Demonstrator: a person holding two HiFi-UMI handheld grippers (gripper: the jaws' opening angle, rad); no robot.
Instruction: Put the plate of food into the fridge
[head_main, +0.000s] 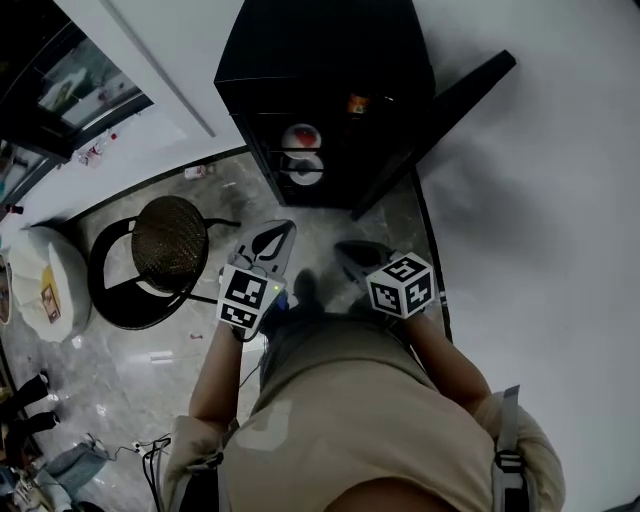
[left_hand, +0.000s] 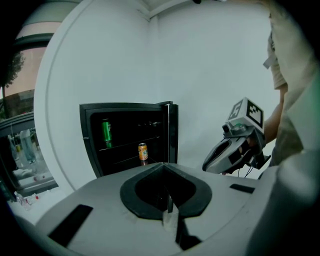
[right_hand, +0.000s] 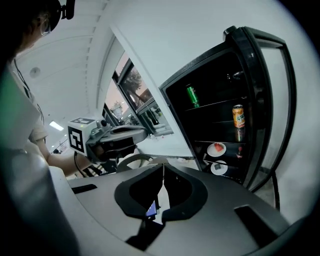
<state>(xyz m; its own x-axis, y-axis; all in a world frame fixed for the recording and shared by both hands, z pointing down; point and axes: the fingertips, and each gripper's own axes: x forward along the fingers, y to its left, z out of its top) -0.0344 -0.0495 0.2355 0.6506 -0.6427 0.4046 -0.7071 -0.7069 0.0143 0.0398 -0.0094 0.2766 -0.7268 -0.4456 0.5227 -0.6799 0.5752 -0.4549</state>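
White wall (head_main: 540, 150); grey marble floor (head_main: 120, 370); round black chair (head_main: 170, 242); dark window (head_main: 60, 85)

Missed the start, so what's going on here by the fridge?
A person faces an open black mini fridge, a gripper in each hand. The left gripper and right gripper are both shut and empty. A plate of red food sits on a fridge shelf, a second plate below, a green can and an orange can above.
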